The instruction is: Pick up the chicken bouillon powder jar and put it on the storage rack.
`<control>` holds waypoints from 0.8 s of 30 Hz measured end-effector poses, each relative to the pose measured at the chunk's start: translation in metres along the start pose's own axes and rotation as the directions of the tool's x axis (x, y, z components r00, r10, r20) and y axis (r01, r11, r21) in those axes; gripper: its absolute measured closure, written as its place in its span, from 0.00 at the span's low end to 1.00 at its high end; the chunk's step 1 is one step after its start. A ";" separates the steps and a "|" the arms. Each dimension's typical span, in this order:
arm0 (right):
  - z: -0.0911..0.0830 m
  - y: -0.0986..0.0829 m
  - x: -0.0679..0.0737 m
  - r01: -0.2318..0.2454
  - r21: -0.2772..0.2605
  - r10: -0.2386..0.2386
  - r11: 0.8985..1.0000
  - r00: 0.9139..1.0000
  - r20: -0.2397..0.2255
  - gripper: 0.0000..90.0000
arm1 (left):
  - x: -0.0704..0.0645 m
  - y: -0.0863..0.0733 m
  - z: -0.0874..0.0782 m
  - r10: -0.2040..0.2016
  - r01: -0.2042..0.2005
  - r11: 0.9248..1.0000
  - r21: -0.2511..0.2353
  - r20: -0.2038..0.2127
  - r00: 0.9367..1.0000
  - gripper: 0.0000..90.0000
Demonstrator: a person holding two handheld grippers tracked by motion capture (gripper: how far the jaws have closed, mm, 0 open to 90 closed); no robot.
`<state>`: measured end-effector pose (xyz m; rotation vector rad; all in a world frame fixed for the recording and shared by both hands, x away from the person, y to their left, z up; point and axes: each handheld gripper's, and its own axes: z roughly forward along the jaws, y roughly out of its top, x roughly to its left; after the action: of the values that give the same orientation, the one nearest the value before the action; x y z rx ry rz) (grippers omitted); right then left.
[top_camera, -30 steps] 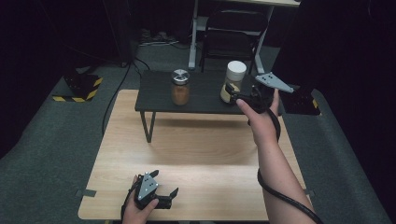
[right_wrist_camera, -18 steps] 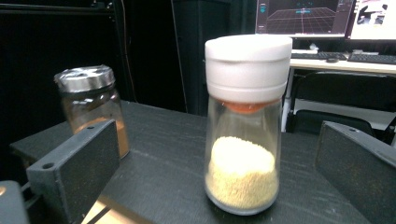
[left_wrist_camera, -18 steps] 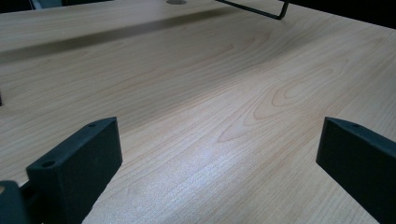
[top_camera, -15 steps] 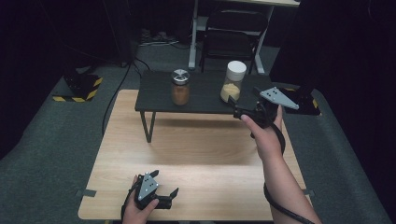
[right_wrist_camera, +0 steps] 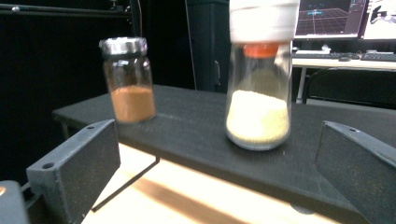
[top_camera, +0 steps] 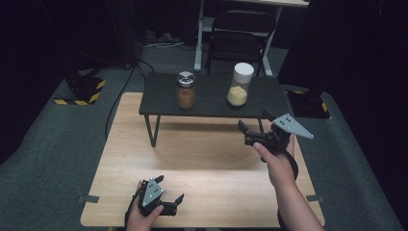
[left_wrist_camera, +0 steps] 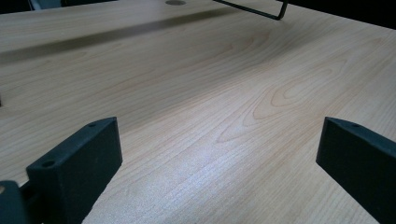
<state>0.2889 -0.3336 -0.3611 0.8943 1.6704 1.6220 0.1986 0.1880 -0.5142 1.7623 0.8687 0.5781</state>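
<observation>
Two glass jars stand upright on a low black shelf. One has a silver lid and brown powder; the other has a white lid and yellow grains. My right gripper is open and empty, held in the air in front of the shelf, a short way back from the white-lidded jar and facing it. Low over the wooden table near its front edge, my left gripper stands open with only bare wood between its jaws.
The shelf stands on thin metal legs at the far side of the table. Grey carpet surrounds the table. Behind it are a black chair, cables on the floor and a yellow-black striped block.
My right gripper has drawn back from the white-lidded jar, towards the person and lower. The jar stays on the shelf. The left gripper has not moved.
</observation>
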 end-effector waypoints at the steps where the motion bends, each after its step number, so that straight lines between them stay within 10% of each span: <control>1: -0.003 -0.003 0.000 0.001 0.001 -0.001 1.000 1.000 -0.001 0.00 | 0.000 0.000 0.000 0.000 0.000 1.000 0.000 -0.001 1.000 0.01; 24: -0.049 -0.068 -0.004 -0.032 0.052 0.032 0.998 0.999 -0.008 0.00 | 0.000 0.000 0.000 0.003 -0.003 1.000 -0.002 0.006 1.000 0.01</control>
<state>0.2486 -0.3652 -0.4277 0.9455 1.7190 1.6124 0.1985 0.1885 -0.5145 1.7630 0.8616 0.5754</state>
